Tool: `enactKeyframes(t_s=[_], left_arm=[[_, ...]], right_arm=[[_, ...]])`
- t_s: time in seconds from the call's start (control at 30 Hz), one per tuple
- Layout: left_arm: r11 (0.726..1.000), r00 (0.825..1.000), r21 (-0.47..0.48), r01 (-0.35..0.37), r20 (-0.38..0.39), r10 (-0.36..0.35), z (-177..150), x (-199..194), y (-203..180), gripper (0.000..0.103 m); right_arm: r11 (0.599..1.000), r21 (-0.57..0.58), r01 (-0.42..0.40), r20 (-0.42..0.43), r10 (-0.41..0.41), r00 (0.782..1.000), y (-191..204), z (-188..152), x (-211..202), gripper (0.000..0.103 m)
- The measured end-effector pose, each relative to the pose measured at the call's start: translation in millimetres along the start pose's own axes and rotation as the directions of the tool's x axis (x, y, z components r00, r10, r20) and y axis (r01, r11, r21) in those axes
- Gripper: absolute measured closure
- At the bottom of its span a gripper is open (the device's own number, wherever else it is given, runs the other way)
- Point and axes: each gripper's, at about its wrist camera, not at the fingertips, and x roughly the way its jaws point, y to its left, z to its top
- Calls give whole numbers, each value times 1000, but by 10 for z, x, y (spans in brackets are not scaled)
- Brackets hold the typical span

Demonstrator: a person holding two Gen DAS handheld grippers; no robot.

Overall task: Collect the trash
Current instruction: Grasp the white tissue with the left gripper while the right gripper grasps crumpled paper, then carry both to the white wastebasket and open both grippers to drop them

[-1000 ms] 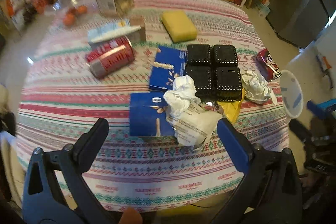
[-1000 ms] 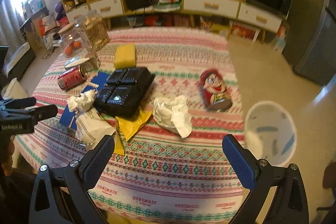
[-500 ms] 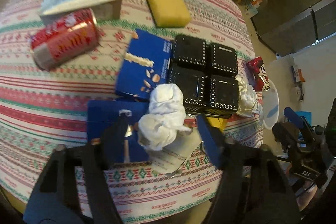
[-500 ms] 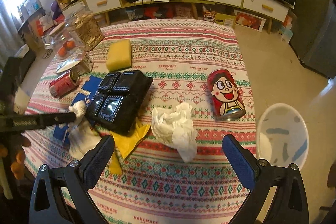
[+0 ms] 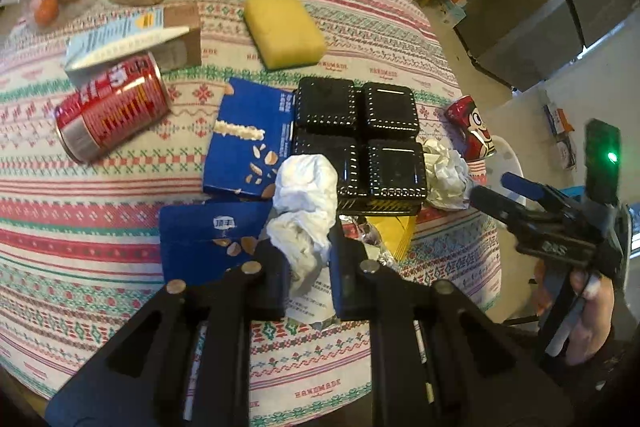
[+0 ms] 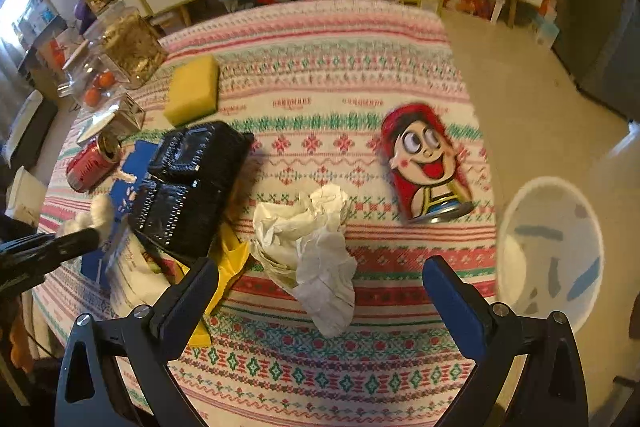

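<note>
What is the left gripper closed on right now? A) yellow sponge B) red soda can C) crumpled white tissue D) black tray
C: in the left wrist view the left gripper has its two fingers pressed against either side of the crumpled white tissue, while the right gripper is open above a second paper wad.
</note>
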Motion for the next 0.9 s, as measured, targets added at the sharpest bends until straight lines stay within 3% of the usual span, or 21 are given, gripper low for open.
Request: enactKeyframes(t_s=[0.1, 0.27, 0.37, 0.67, 0.9], left_arm=[[1000, 1000, 19, -6, 10, 6, -11, -23, -13, 86], [999, 999, 38, -25, 31, 24, -19, -46, -70, 86], [997, 998, 62, -44, 51, 41, -33, -94, -115, 86], [987, 990, 133, -88, 118, 72, -90, -209, -313, 86], [980, 990, 186, -76, 129, 52, -131, -185, -597, 86]], right_arm=[[1000, -8, 0, -20, 0, 1000, 28, 21, 98, 11], [1000, -10, 0, -41, 0, 999, 41, 19, 254, 31], [1000, -12, -25, -52, 25, 998, 67, -3, 300, 58], [999, -25, -43, 6, 43, 999, 3, -88, 2, 61], [999, 4, -39, 67, 39, 997, -267, -216, -380, 61]])
